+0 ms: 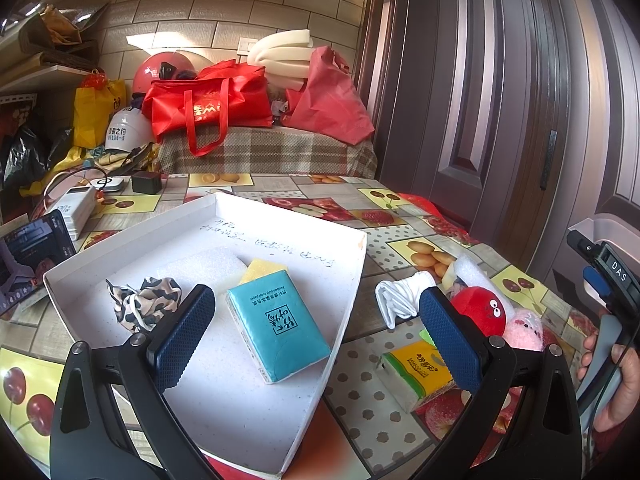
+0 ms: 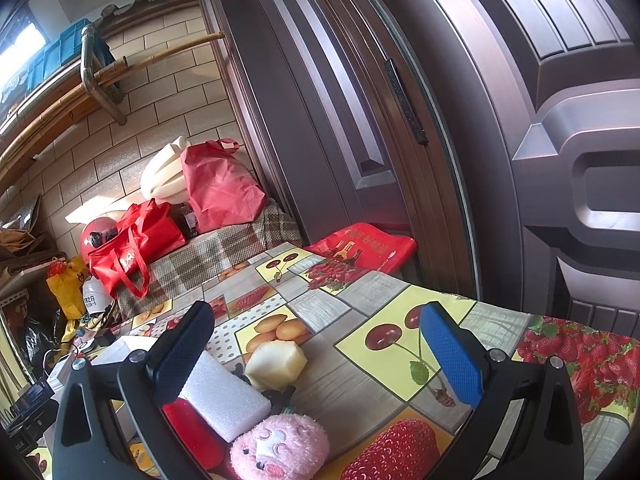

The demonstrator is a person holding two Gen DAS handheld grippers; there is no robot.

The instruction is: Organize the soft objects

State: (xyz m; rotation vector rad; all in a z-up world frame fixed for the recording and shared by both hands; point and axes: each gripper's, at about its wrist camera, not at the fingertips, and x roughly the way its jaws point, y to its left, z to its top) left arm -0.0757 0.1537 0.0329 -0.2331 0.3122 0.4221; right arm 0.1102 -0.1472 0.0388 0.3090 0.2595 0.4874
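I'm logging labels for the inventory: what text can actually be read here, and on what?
"bamboo pulp color paper", upside down: teal tissue pack in the white tray.
"DAS": right gripper.
Yellow tissue pack: print too small.
Handwriting on tray floor, red bag, white helmet: not legible.

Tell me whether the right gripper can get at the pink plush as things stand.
Probably yes: the right gripper is open and empty, the pink plush lies just below between its fingers, though the white foam block crowds its left side.

We're in a lived-in home, prob. entryway/storage corner: fruit-print oilcloth desk (image 1: 256, 196), big brown door (image 1: 500, 100) at right, helmet (image 1: 160, 70) & red bags (image 1: 208, 108) piled upper centre.
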